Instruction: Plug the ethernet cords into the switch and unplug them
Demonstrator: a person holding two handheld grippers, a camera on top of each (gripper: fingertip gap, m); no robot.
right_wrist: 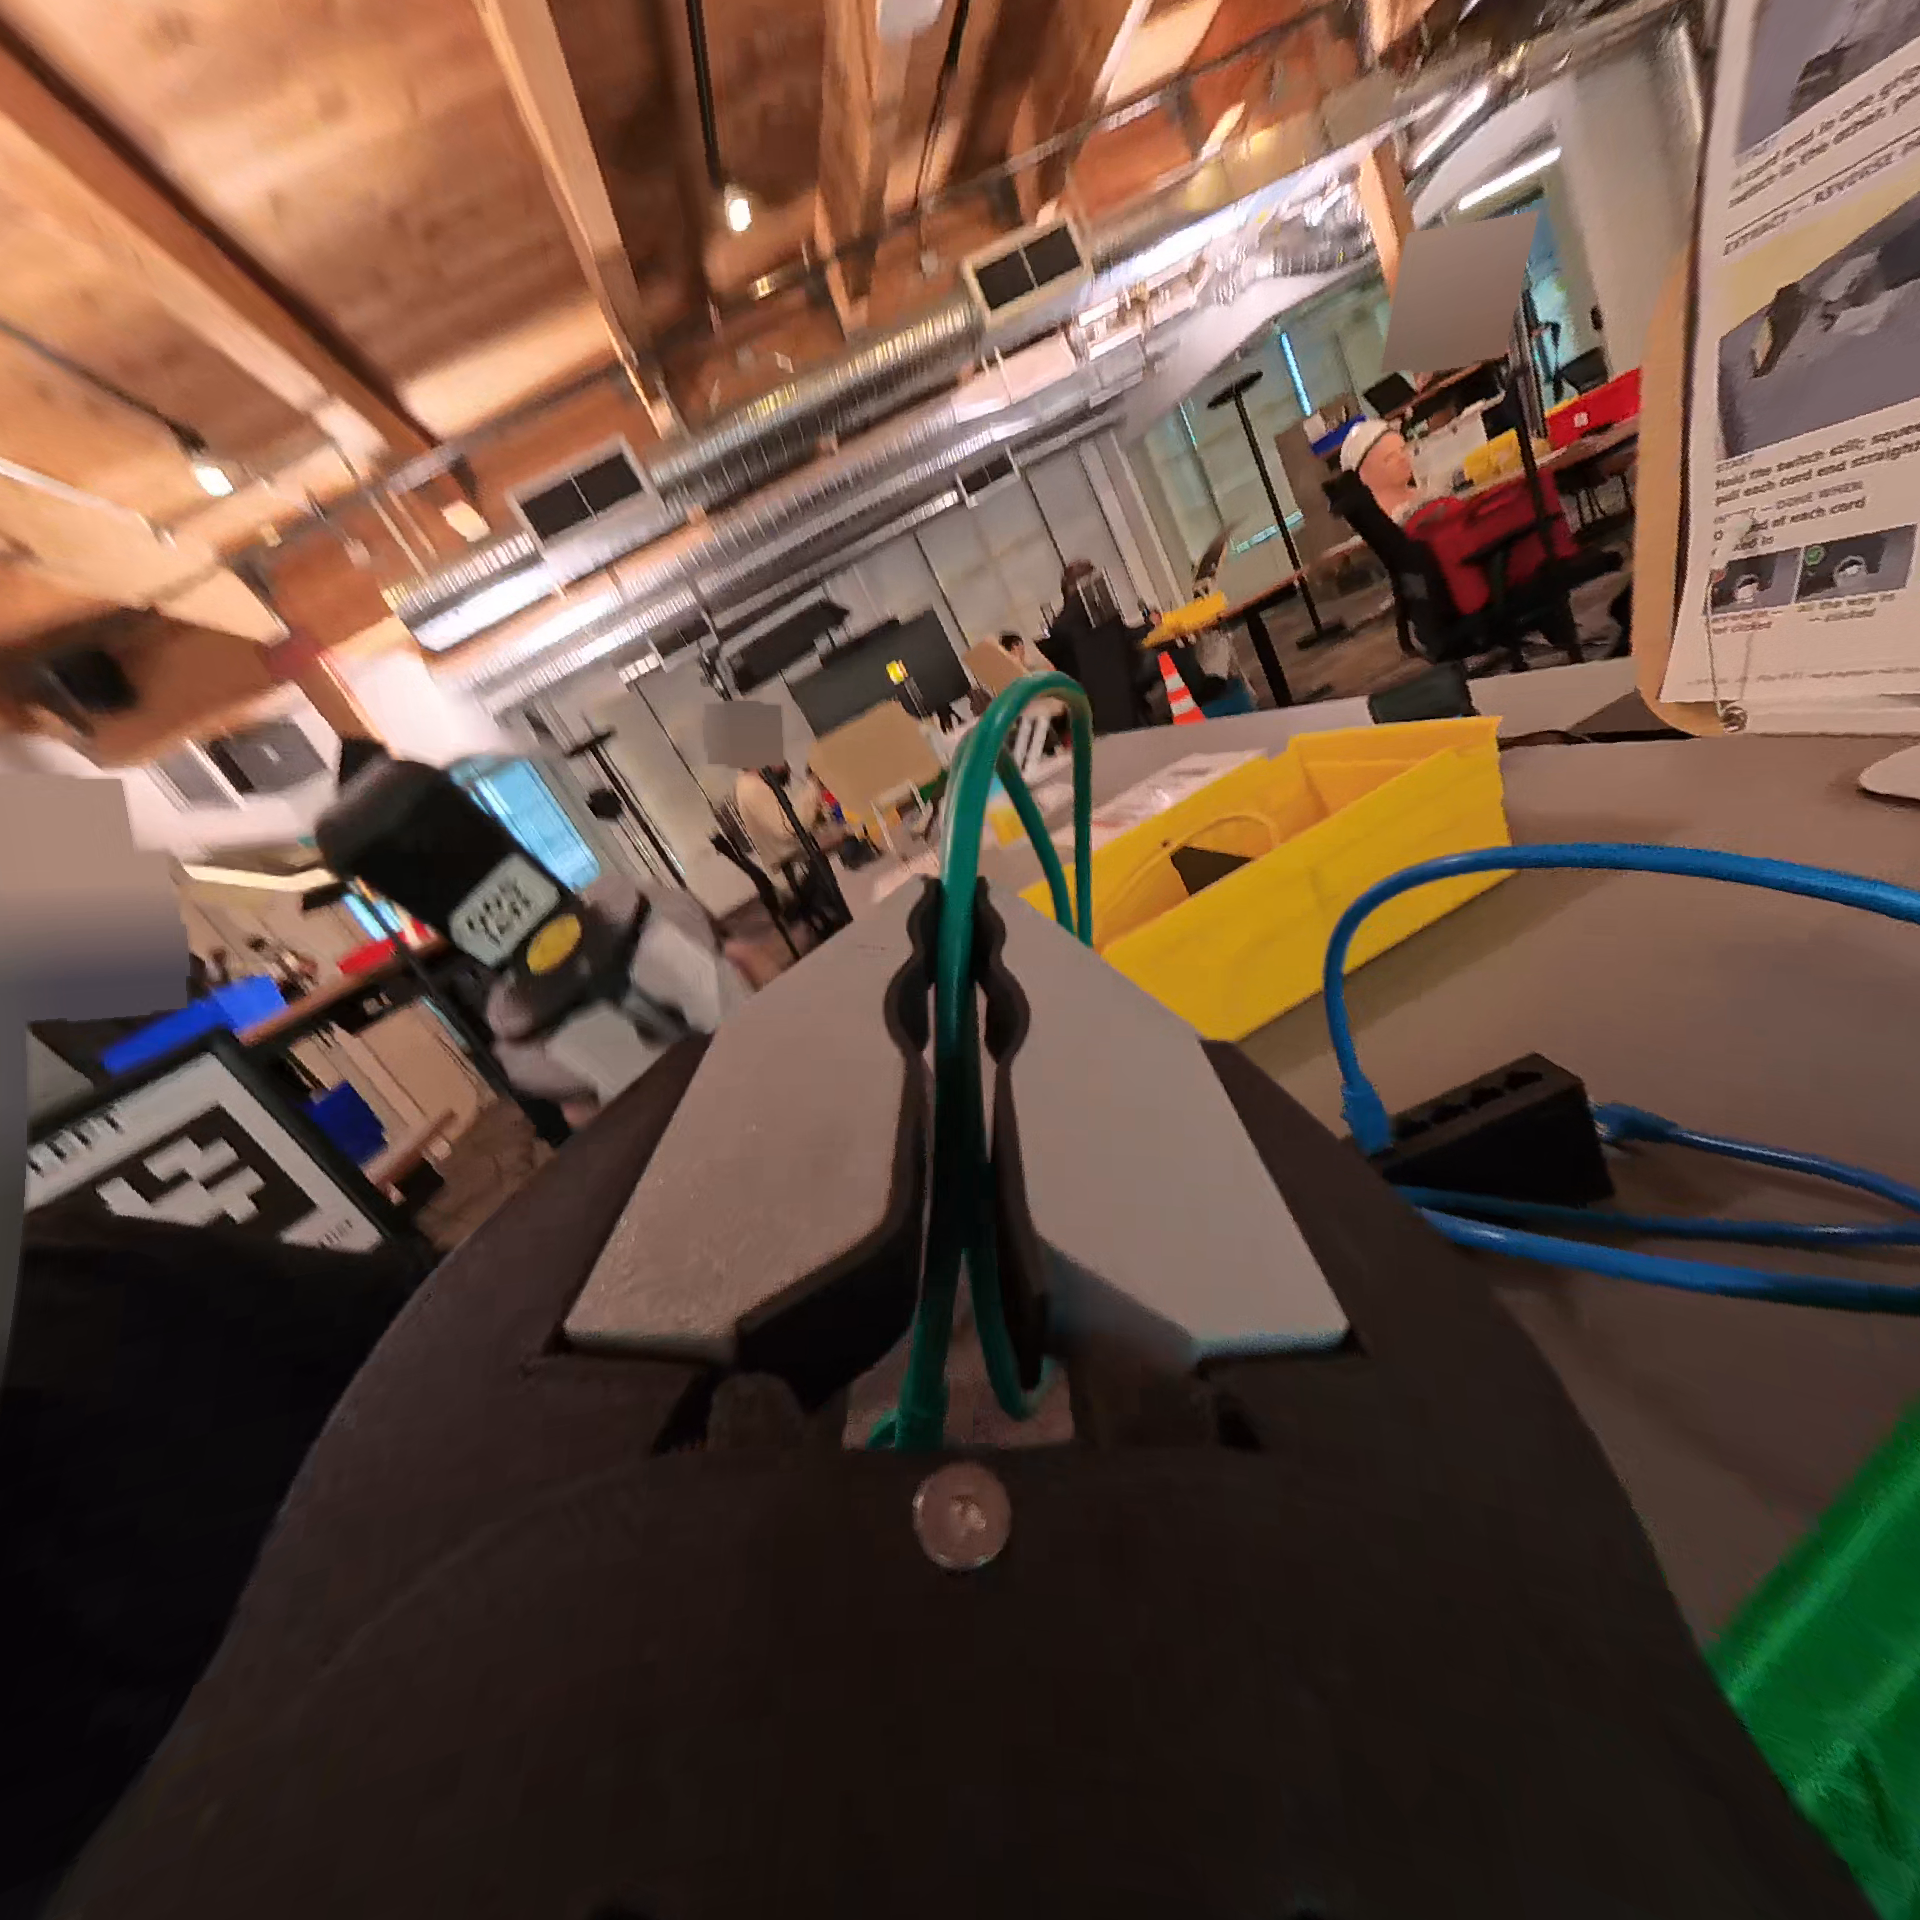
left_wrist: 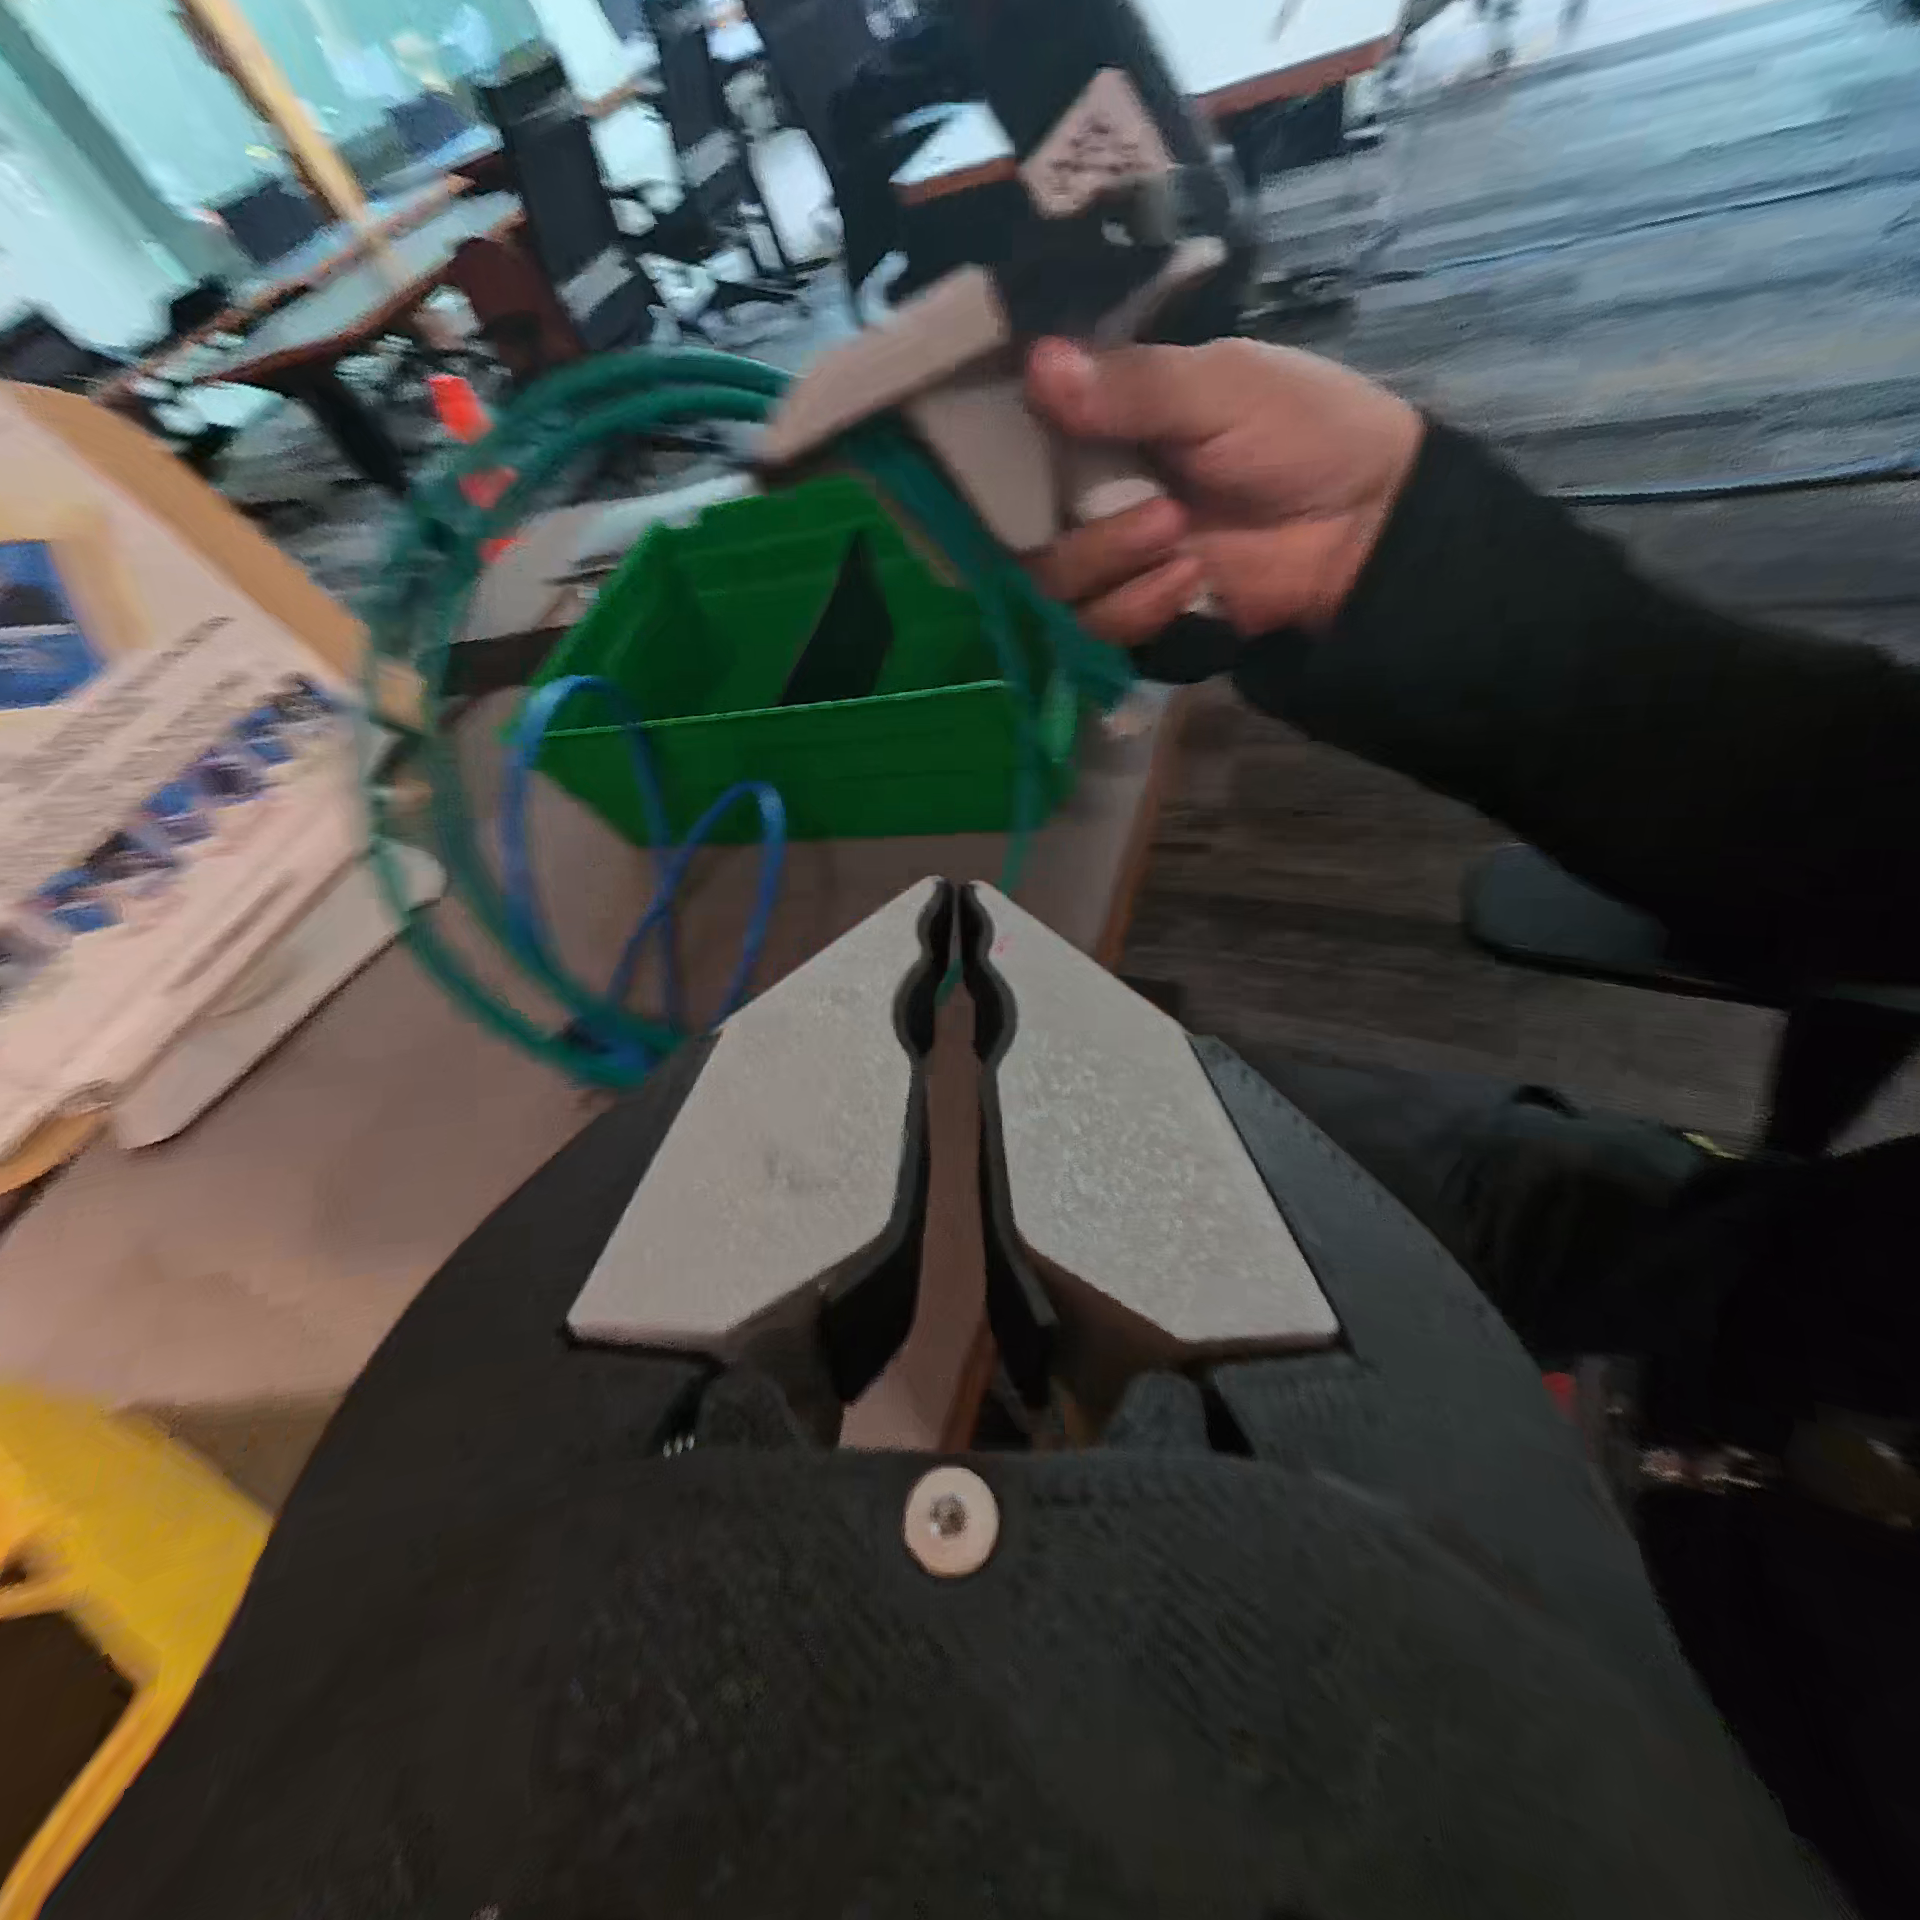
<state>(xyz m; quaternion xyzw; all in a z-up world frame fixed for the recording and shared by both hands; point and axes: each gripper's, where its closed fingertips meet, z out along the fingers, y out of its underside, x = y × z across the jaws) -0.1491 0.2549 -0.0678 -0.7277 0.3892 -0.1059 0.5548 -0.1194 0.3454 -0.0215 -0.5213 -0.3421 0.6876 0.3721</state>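
Observation:
My right gripper is shut on a green ethernet cord, which loops up above the fingertips and runs back between the fingers. In the left wrist view a hand holds this gripper up over the table, and the green cord hangs from it in a big coil. The black switch lies on the table right of my right gripper. Blue cords meet it at both ends; I cannot tell how deep the plugs sit. My left gripper is shut and empty, low over the table, pointing at the coil.
A green bin stands behind the coil, near the table's right edge, and also shows in the right wrist view. A yellow bin is beyond the switch. A cardboard board with printed sheets stands at the left. A blue cord loop lies under the coil. Left tips to right tips: about 11 cm. The black switch is about equally far from each gripper, around 25 cm.

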